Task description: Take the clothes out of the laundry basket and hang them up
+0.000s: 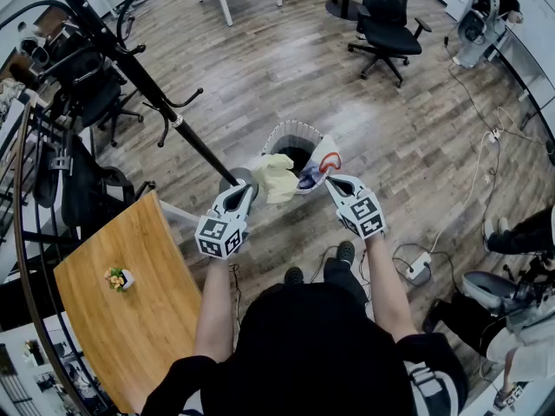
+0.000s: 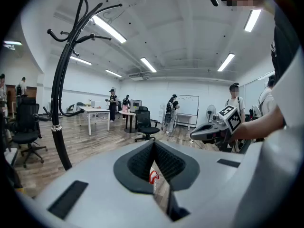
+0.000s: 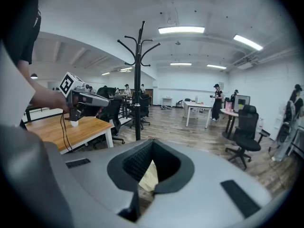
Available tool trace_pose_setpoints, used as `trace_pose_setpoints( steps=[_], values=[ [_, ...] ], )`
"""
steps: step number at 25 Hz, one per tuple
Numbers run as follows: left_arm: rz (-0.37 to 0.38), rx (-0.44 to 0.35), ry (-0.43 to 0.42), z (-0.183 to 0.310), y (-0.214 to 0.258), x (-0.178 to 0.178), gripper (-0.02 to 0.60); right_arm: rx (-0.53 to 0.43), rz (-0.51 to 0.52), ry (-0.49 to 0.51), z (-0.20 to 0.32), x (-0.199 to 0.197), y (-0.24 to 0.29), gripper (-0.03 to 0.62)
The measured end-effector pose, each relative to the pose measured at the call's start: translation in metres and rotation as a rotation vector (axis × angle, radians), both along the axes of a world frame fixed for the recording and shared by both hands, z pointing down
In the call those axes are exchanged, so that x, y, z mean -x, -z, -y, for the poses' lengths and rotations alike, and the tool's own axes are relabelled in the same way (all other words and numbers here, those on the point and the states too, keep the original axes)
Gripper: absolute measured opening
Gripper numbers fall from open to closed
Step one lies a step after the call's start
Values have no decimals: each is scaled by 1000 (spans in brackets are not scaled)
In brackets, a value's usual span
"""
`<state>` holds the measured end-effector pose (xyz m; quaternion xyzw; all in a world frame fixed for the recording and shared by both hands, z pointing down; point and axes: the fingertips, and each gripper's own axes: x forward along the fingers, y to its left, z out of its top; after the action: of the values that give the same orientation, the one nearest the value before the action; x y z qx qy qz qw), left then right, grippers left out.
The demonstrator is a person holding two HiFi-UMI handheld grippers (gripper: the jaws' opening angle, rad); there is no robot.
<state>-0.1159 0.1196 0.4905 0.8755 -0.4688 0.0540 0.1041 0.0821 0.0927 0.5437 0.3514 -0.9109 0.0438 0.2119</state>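
Note:
A pale yellow and white garment (image 1: 279, 177) with a red and blue print hangs stretched between my two grippers, just above the white mesh laundry basket (image 1: 290, 135) on the floor. My left gripper (image 1: 249, 191) is shut on its yellow end and my right gripper (image 1: 332, 182) on its printed end. In the left gripper view the jaws (image 2: 153, 148) are closed, with printed cloth (image 2: 153, 176) showing in the gap. The right gripper view shows closed jaws (image 3: 151, 150) and yellow cloth (image 3: 150, 175). The black coat rack (image 1: 139, 81) stands to the left.
A wooden table (image 1: 130, 328) with a small potted plant (image 1: 119, 277) is at my lower left. Black office chairs (image 1: 386, 20) and white desks stand farther off. Cables and a power strip (image 1: 417, 265) lie on the floor to the right. People stand across the room (image 2: 113, 103).

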Motion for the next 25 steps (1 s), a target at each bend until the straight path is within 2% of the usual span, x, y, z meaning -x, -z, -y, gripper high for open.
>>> trace_pose_setpoints(
  steps=[6,12,20,25],
  values=[
    [-23,8,8,10,0,-1,21,-8,-15,0,8,-3,5,6],
    [-17,-1,2,12,1,5,21,-36,-19,-3,10,6,15,6],
    [13,0,-15,1,-5,10,21,-22,-18,-16,-2,11,11,8],
    [7,3,-25,-4,-5,16,21,-30,-14,-29,-7,18,10,8]
  ],
)
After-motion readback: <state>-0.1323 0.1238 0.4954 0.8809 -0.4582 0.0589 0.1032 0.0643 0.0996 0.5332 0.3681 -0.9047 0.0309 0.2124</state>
